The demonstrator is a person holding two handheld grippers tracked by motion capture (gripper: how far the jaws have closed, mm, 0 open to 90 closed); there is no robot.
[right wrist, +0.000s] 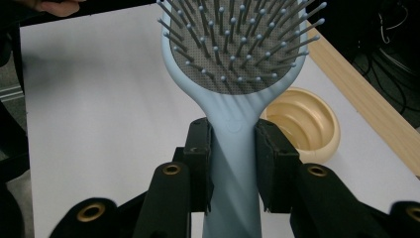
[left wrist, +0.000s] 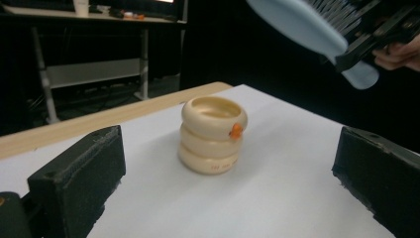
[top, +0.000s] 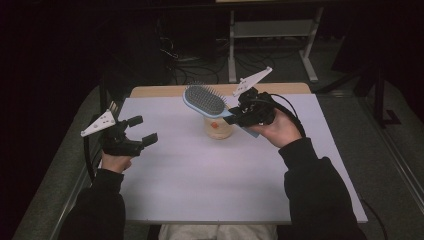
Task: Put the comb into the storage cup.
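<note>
My right gripper (top: 239,114) clamped on the handle of the blue hairbrush (top: 206,101), held in the air above the cream cup (top: 218,128), long axis slanting up-left, bristles upward, my left gripper (top: 141,130) empty, jaws apart, well left.

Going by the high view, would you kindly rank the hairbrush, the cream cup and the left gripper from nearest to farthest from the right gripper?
1. Hairbrush: handle clamped in the right gripper.
2. Cream cup: just below the brush, on the white table.
3. Left gripper: far across, at the table's left edge, open.
</note>
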